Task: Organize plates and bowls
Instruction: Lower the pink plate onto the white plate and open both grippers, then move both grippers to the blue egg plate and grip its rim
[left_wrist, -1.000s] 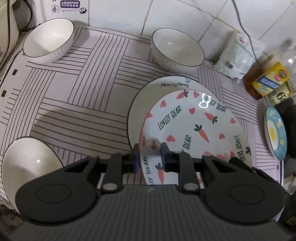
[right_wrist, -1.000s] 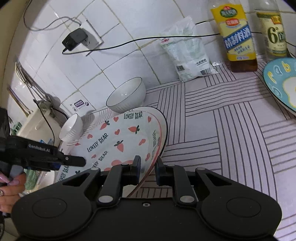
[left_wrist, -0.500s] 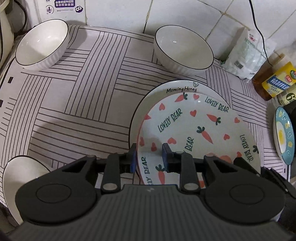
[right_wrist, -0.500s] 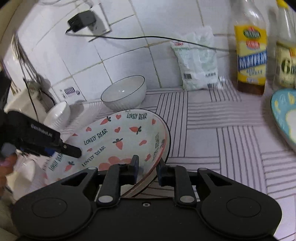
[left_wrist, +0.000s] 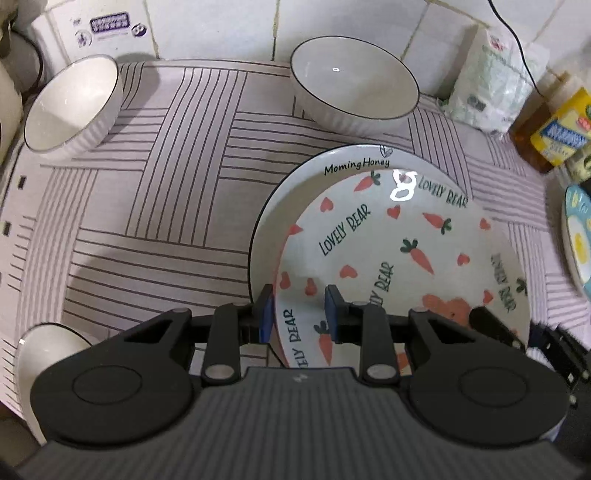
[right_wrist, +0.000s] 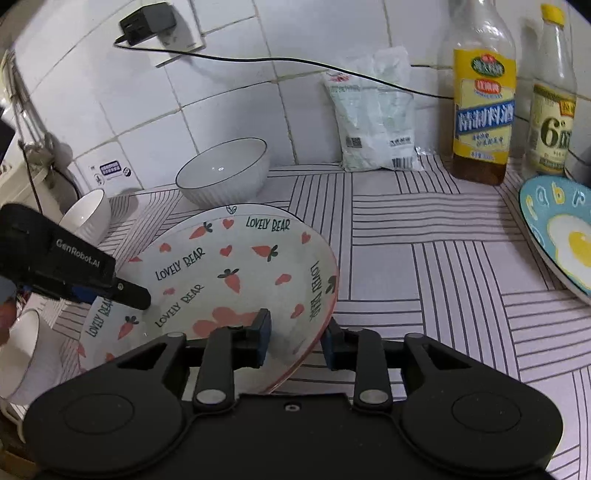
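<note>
The striped bench (left_wrist: 155, 206) carries a white plate (left_wrist: 291, 195) with the carrot plate (left_wrist: 391, 251) lying on it, tilted. The left tool (left_wrist: 299, 314) and right tool (right_wrist: 295, 341) each straddle the carrot plate's rim at opposite edges, fingers apart, not clamped. A ribbed bowl (left_wrist: 354, 88) sits just behind, by the wall.

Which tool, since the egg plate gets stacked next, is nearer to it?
Right. The right tool straddles the carrot plate's rim on the side facing the egg plate; the left tool straddles the opposite rim.
</note>
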